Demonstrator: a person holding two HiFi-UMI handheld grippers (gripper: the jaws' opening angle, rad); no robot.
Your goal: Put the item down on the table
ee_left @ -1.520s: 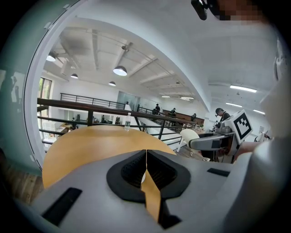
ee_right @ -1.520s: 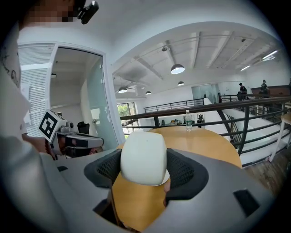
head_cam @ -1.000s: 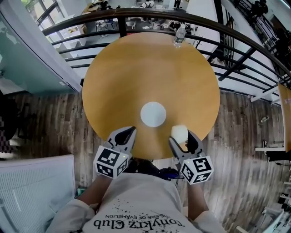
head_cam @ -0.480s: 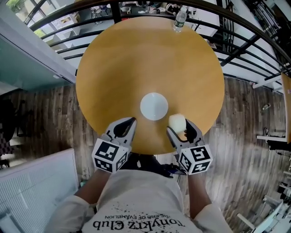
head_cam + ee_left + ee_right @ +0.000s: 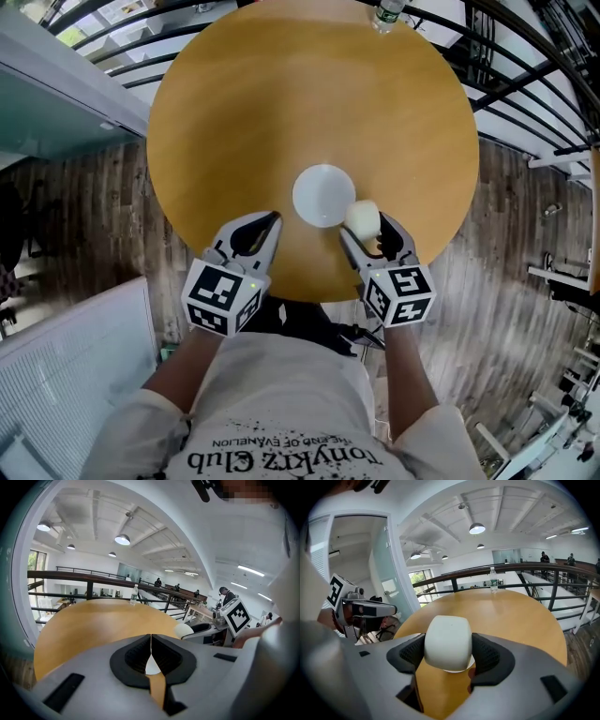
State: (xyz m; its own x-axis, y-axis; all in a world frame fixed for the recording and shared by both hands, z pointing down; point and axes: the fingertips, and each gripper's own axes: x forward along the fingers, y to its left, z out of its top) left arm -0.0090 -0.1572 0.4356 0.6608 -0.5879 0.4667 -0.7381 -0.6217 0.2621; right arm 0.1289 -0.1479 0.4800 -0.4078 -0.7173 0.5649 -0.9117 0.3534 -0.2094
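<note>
Right gripper carried white item forward to disc edge, jaws clamping it, left gripper jaws closed, broad tabletop ahead

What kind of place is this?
Probably an open-plan office or lab: a round wooden table beside a black railing, round ceiling lamps, and people standing farther back.

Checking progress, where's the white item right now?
The white item sits clamped in the right tool, head view, at the right edge of the white disc.

Grey left gripper, right gripper, marker cubes, black fingers, white T-shirt
</note>
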